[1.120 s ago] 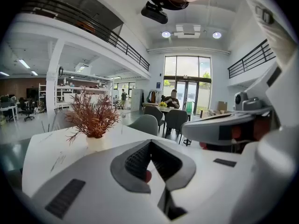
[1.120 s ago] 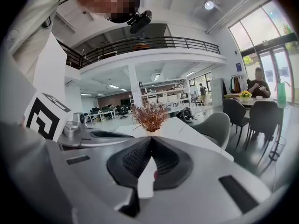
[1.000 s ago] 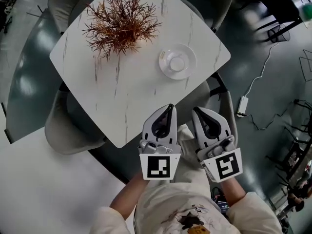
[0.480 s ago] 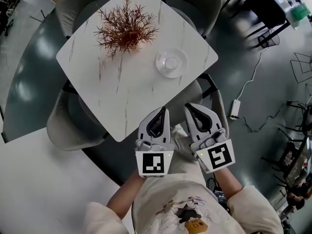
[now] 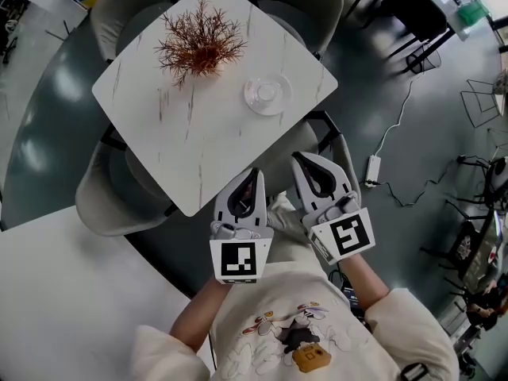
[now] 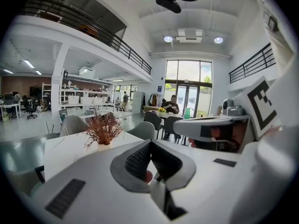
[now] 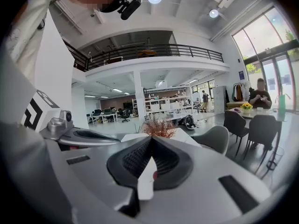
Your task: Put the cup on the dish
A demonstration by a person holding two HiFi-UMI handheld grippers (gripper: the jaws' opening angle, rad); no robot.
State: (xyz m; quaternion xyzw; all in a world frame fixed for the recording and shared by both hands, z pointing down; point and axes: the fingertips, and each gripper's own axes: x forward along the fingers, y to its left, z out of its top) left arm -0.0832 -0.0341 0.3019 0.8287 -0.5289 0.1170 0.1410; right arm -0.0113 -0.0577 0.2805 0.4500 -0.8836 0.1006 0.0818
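Left gripper [image 5: 252,175] and right gripper [image 5: 303,159] both pressed together, empty. Parked just off table [image 5: 190,153] corner, likely since cup [image 5: 267,94] already sits on dish [image 5: 284,102] on table.

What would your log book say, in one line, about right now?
left gripper: shut, empty | right gripper: shut, empty | cup: on dish | dish: on table beside dried plant
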